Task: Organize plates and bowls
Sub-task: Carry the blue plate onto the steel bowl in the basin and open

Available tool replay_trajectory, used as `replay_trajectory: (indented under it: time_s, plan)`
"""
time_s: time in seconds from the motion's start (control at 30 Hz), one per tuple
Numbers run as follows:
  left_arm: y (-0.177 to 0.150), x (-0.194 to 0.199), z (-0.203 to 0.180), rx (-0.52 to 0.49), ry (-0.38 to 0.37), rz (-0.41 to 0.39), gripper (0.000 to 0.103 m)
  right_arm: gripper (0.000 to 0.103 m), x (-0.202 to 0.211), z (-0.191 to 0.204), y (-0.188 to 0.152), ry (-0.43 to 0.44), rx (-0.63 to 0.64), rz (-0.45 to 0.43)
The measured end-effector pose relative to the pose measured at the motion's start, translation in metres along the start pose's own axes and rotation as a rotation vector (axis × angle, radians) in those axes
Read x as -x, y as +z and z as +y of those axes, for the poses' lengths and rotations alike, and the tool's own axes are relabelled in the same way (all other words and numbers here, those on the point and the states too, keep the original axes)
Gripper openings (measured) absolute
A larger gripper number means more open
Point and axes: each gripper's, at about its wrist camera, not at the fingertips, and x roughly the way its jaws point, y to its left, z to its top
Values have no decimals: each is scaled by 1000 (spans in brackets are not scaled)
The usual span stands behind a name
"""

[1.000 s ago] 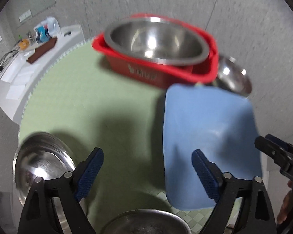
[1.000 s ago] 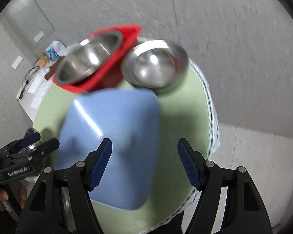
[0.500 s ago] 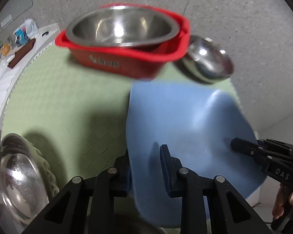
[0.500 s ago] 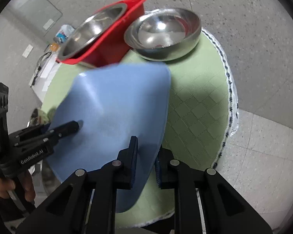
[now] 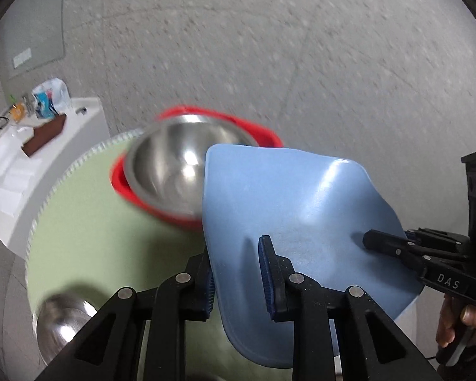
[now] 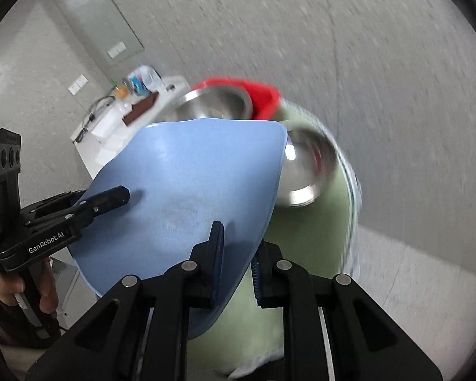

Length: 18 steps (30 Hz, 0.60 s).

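Blue plate held up over the green-clothed table by both grippers

The table (image 5: pixel 89 222) is seen below; on it a large steel bowl (image 5: pixel 171 171) is nested in a red basin (image 5: pixel 120 181), with smaller steel bowls beside the basin (image 6: pixel 307 171) and at the near edge (image 5: pixel 60 320). The blue plate (image 5: pixel 301 209) is pinched at opposite edges, tilted, by the left gripper (image 5: pixel 238 273) and the right gripper (image 6: pixel 238 260), fingers closed on its rim

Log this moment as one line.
left gripper: shut on blue plate | right gripper: shut on blue plate | plate: lifted, tilted | steel bowl: in red bin
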Motion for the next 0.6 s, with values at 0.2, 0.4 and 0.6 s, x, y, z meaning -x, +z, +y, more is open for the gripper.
replay_trajectory:
  time_s: [0.2,0.4,0.6]
  plan:
    - [39,-31,38,69,83,-14,20,16,-48,12,67,-21,74,-20]
    - [44,-73,71,98,179,49,20,16,-113,25,107,-73,147,35]
    - [42,-98,76,117,227,71,21,18,-148,25,112,-93,184,79]
